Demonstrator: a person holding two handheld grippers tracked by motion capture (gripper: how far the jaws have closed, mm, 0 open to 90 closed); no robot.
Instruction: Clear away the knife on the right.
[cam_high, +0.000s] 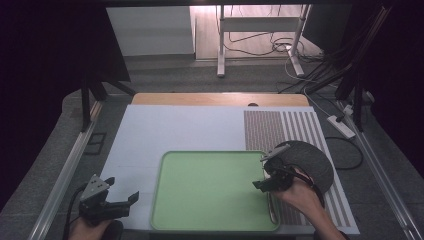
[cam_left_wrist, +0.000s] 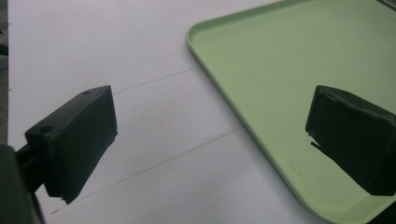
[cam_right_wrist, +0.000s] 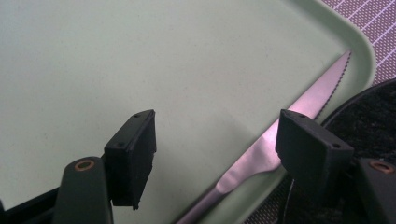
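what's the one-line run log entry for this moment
left gripper: open, over white mat | right gripper: open, over green tray | knife: on tray's right rim, ungrasped

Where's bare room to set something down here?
Most of the green tray floor is bare, from its left rim to the knife along its right rim. White mat behind the tray is bare too. Crowded: right edge, with knife, dark round plate and right claw.

My tray (cam_right_wrist: 140, 56) looks like smooth, matt pale-green plastic. The knife (cam_right_wrist: 299, 100) along its rim is bright polished metal with a serrated edge. Beside it my dark round plate (cam_right_wrist: 373, 121) looks rough and speckled. My desk (cam_left_wrist: 93, 42) sheet is matt white.
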